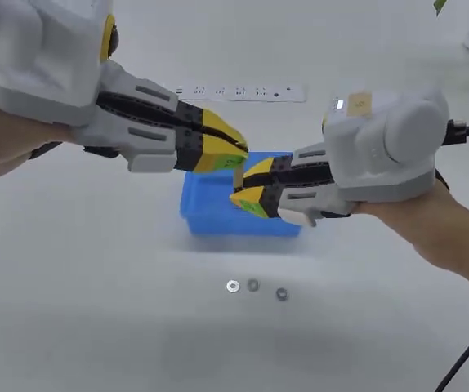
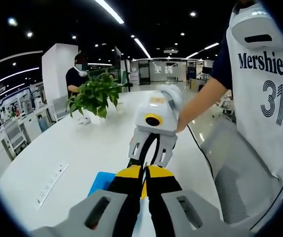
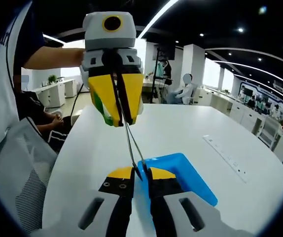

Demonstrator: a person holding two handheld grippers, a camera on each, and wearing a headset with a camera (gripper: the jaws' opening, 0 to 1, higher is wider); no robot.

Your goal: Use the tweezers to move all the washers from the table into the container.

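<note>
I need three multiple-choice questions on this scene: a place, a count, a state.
1. Where do the washers lie? A in the container; B on the table, in front of the container; C on a gripper.
2. How many washers lie there? A one; B five; C three.
3. The left gripper is: A shut on the tweezers; B wide open; C holding a washer.
Answers: B, they rest on bare table before the container; C, three rings in a row; A, tweezers stick out between its closed jaws.
</note>
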